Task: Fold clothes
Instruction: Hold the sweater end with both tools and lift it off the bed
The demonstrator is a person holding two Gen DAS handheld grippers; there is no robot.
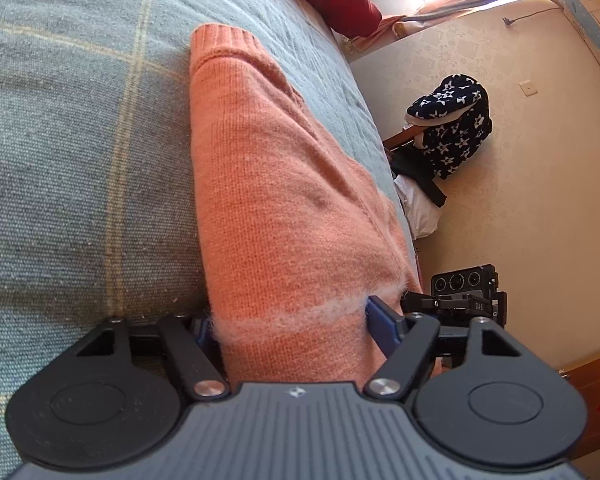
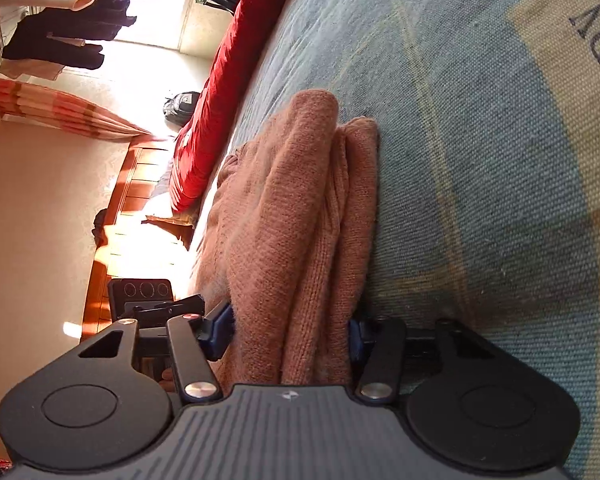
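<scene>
Both tongs pinch the near end of the folded orange sweater [image 1: 276, 184] on the bed [image 1: 80, 120], left tongs [image 1: 292, 320] and right tongs [image 2: 288, 332] alike, its long axis running up-frame away from them.

Folded orange sweater [image 2: 300, 216] on blue bedspread [image 2: 480, 160], apparently clamped between right gripper [image 2: 290, 330] jaws

Fuzzy knitted wool sweater [image 1: 284, 208] lies on coarse woven bedspread [image 1: 72, 152].
</scene>
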